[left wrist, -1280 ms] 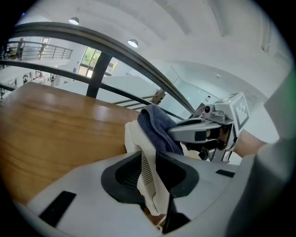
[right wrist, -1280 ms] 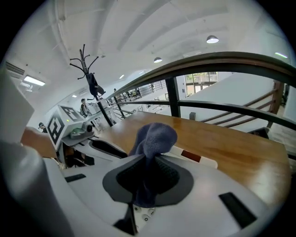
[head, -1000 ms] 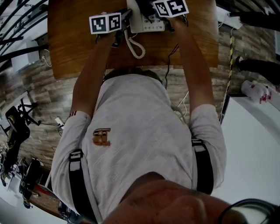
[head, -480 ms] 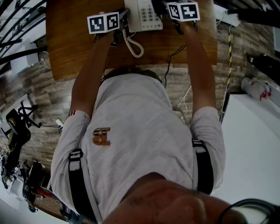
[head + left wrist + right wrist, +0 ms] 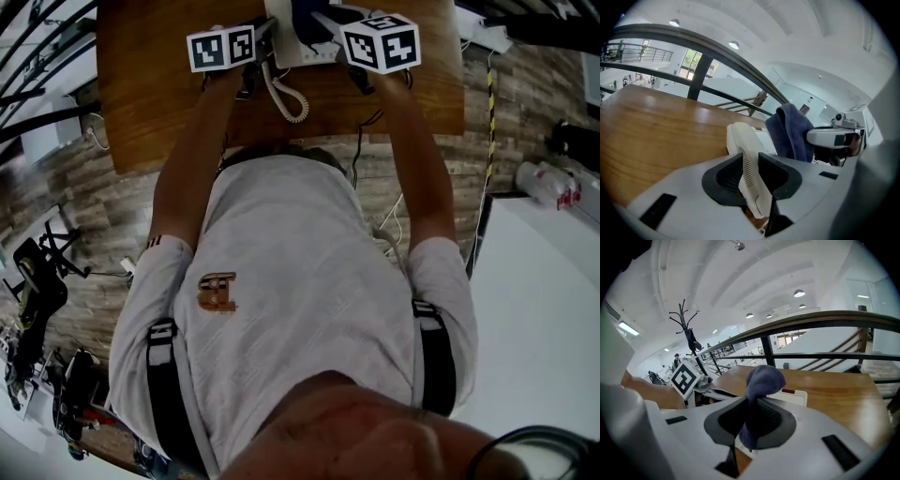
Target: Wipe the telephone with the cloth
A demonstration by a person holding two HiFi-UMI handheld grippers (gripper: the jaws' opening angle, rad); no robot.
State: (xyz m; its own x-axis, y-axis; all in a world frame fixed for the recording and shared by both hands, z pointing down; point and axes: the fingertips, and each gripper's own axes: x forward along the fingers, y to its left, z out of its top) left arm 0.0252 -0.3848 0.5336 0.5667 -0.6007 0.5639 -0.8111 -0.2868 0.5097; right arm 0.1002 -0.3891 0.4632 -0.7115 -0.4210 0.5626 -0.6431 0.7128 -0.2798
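Wood table, wide open top left of telephone.
My left gripper clamps white handset; right gripper pinches blue cloth above it.

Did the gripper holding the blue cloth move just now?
Yes. In the head view the right gripper slid left, over the telephone, and nearer the person; its cube now overlaps the telephone's right side.
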